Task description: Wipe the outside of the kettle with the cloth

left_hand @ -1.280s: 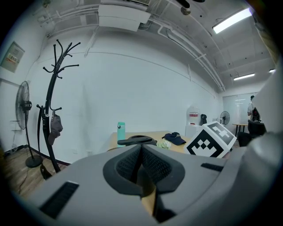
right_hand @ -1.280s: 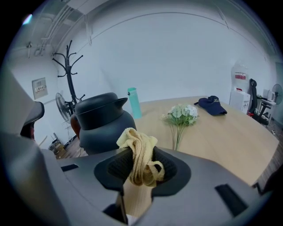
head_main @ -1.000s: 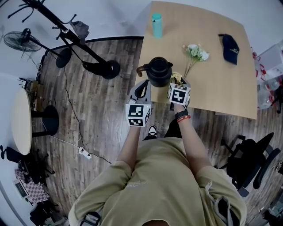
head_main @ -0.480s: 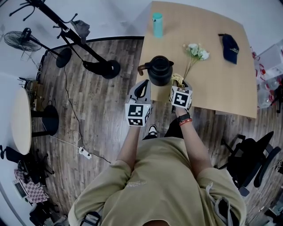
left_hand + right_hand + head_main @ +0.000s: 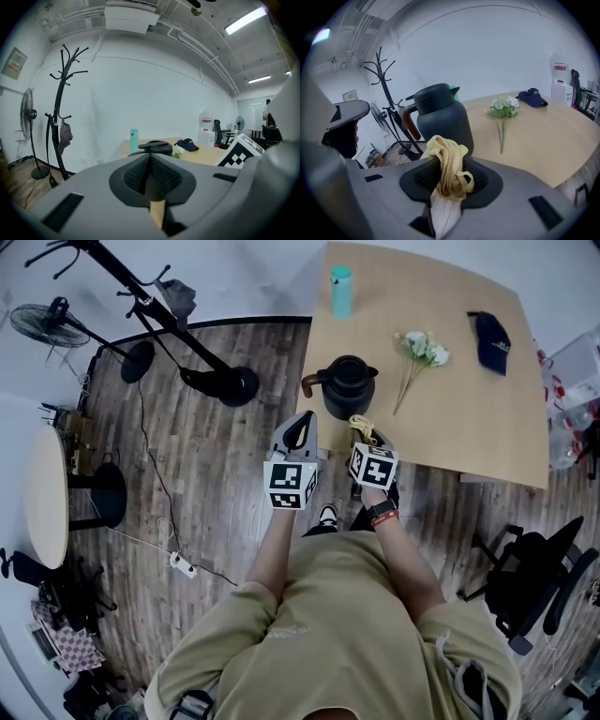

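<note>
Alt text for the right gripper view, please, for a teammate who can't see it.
The right gripper is shut on a bunched yellow cloth, with the dark kettle standing right behind it on the wooden table. White flowers and a dark cap lie farther back on the table.

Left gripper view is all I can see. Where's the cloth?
Observer: The right gripper has its jaws shut on the yellow cloth.
Operator: Is it rubbing the kettle?
Observer: The kettle stands on the table right in front of the cloth; I can't tell if they touch.
Operator: Where's the kettle's handle?
Observer: The brown handle points toward the side of the left gripper.
</note>
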Action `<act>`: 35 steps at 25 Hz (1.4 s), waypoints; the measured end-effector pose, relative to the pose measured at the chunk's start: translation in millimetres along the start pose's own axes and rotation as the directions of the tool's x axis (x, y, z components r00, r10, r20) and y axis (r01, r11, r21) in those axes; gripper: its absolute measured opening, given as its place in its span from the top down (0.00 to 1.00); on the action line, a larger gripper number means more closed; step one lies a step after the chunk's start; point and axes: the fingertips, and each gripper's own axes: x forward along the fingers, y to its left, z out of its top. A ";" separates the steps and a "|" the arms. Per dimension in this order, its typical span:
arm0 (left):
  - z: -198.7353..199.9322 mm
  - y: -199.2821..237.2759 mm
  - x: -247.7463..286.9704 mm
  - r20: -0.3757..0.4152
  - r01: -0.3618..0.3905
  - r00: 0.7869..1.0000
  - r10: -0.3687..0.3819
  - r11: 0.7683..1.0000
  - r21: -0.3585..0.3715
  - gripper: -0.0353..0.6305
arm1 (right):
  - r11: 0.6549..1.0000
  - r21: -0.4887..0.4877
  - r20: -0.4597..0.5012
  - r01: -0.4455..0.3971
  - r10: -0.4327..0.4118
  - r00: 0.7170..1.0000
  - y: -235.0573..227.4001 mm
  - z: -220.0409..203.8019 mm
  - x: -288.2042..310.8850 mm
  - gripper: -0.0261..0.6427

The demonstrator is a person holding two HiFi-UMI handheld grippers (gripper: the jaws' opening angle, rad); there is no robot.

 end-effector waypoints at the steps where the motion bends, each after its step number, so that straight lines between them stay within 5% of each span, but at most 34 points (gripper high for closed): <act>1: -0.8 1.8 -1.5 -0.001 -0.002 1.000 0.002 1.000 0.000 0.91 | 1.000 -0.002 -0.001 -0.013 0.013 1.000 7.6 -2.0 1.4 0.75; 12: -7.8 23.2 -17.0 -0.013 -0.027 1.000 0.027 0.999 -0.026 0.91 | 0.996 -0.021 -0.015 -0.091 0.091 0.996 76.6 -6.3 32.8 0.75; 35: -22.1 72.2 -35.6 -0.039 -0.110 0.993 0.108 0.992 -0.059 0.91 | 0.998 0.060 -0.060 -0.016 0.019 0.998 94.4 -0.8 98.0 0.75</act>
